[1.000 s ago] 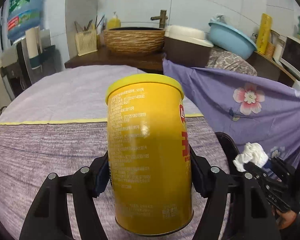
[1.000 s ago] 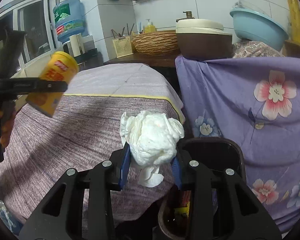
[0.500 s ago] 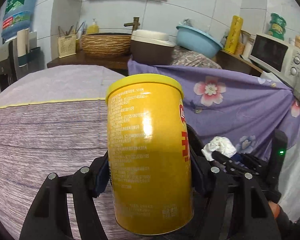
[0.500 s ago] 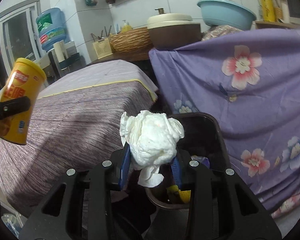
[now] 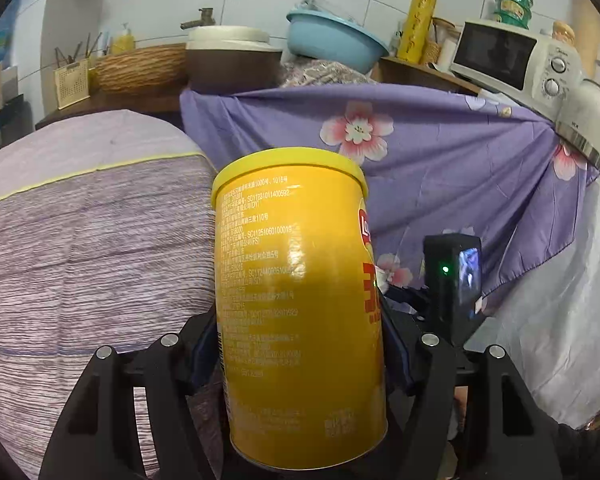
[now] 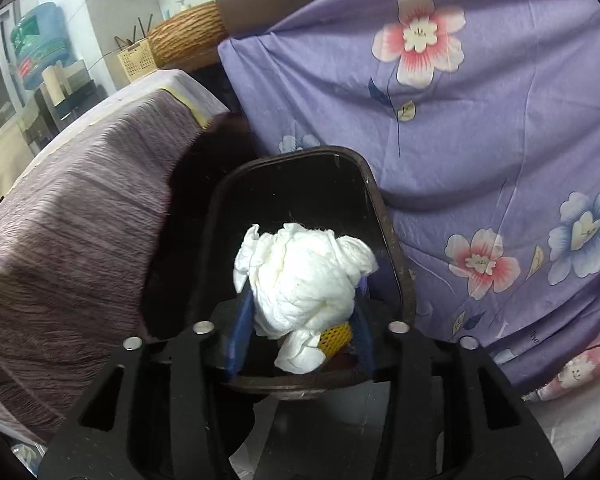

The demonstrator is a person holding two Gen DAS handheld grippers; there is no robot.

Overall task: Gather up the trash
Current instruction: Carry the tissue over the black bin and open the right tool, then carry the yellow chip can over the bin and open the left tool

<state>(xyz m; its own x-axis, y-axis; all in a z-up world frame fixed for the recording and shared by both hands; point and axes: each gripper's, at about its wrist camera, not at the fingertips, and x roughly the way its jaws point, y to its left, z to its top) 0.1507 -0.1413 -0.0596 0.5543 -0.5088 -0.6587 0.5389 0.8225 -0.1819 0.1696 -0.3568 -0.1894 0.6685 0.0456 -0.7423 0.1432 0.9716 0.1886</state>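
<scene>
A crumpled white tissue (image 6: 304,272) sits between the fingers of my right gripper (image 6: 300,320), directly over the mouth of the black trash bin (image 6: 384,216). The jaws are opening, and a thin gap shows beside the left pad. A piece of yellow mesh (image 6: 336,336) lies inside the bin. My left gripper (image 5: 296,344) is shut on a tall yellow chip can (image 5: 296,312), held upright and filling the middle of the left wrist view. The bin is hidden behind the can there.
A table under a purple-grey striped cloth (image 6: 80,240) stands left of the bin. A purple floral cloth (image 6: 480,120) hangs right of and behind it. Further back are a blue basin (image 5: 332,40), a woven basket (image 5: 140,68) and a microwave (image 5: 512,56).
Both grippers swung right and down from the table toward the bin. The right jaws have spread apart around the tissue. The can stays gripped as before.
</scene>
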